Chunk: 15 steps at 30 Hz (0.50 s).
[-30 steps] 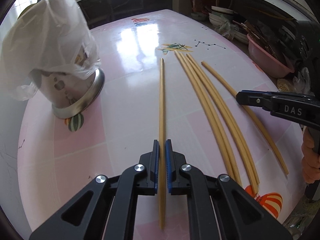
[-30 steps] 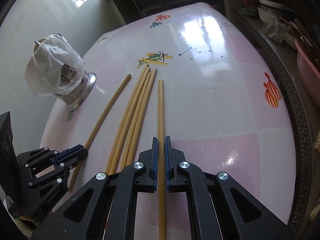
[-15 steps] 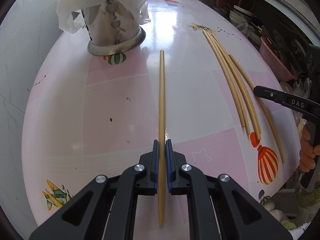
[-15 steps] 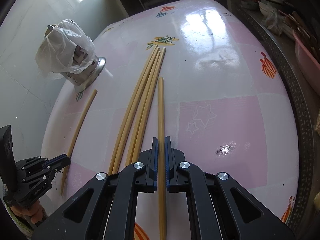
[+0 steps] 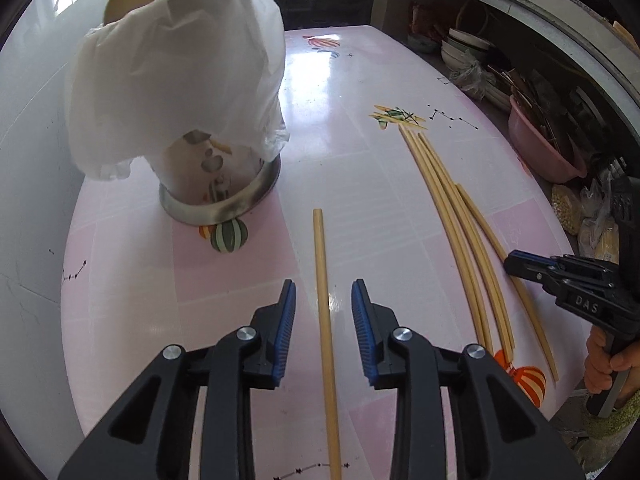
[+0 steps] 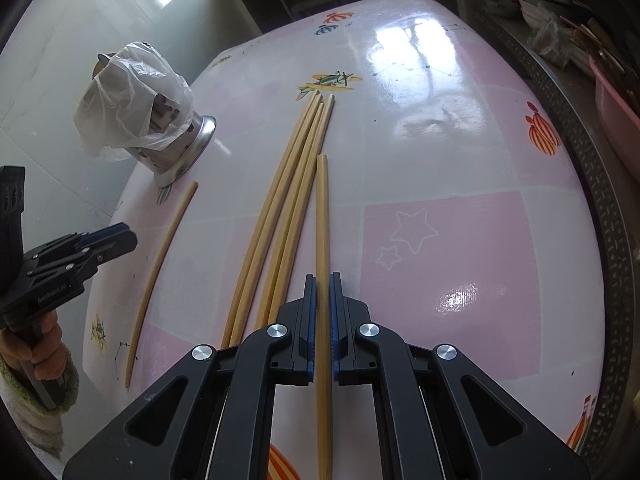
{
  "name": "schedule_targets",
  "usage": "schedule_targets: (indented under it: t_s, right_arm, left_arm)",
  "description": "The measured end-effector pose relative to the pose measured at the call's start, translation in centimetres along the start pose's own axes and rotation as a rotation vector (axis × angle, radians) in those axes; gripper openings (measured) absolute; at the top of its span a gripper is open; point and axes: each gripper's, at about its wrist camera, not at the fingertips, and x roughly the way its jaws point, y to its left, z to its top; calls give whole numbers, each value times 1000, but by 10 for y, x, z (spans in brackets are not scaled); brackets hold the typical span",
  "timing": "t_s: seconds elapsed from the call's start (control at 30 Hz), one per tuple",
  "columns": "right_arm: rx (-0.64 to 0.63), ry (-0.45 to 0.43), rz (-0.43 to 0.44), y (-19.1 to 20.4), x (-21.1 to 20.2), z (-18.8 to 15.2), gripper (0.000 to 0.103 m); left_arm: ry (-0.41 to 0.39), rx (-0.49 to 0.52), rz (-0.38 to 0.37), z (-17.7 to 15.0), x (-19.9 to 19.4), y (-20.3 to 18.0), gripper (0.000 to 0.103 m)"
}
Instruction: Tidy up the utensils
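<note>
A long bamboo chopstick point(image 5: 325, 312) lies on the pink table between the open jaws of my left gripper point(image 5: 323, 292), touching neither; it shows at the left in the right wrist view point(image 6: 160, 268). My right gripper point(image 6: 322, 284) is shut on another chopstick point(image 6: 322, 216), which lies beside a bundle of several chopsticks point(image 6: 288, 200). That bundle is right of my left gripper point(image 5: 452, 208). A metal utensil holder point(image 5: 216, 184) with a white plastic bag point(image 5: 172, 80) over its top stands at the left, also seen in the right wrist view point(image 6: 176, 148).
The pink patterned table point(image 6: 460, 208) ends at a metal rim on the right point(image 6: 600, 184). Past it are a pink basin point(image 5: 544, 140) and stacked bowls point(image 5: 468, 48). A white tiled wall point(image 5: 28, 216) runs along the table's left side.
My left gripper carried its chopstick toward the utensil holder, then opened and let it down on the table. My right gripper stayed shut on its chopstick and shifted a little.
</note>
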Motion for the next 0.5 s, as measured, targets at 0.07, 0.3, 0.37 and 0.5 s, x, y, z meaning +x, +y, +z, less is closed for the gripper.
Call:
schedule_targets:
  t_s: [0.07, 0.3, 0.37, 0.5]
  right_arm:
    - [2, 1, 5, -1, 0, 0, 4]
    - [2, 0, 11, -2, 0, 1, 4]
    - [3, -1, 12, -2, 0, 1, 4]
    - [3, -1, 13, -2, 0, 1, 4]
  left_arm:
    - [8, 13, -2, 11, 11, -1, 28]
    - [28, 61, 20, 32, 38, -6, 28]
    - [35, 74, 28, 36, 45, -9, 28]
    - [45, 91, 76, 39, 55, -11, 25]
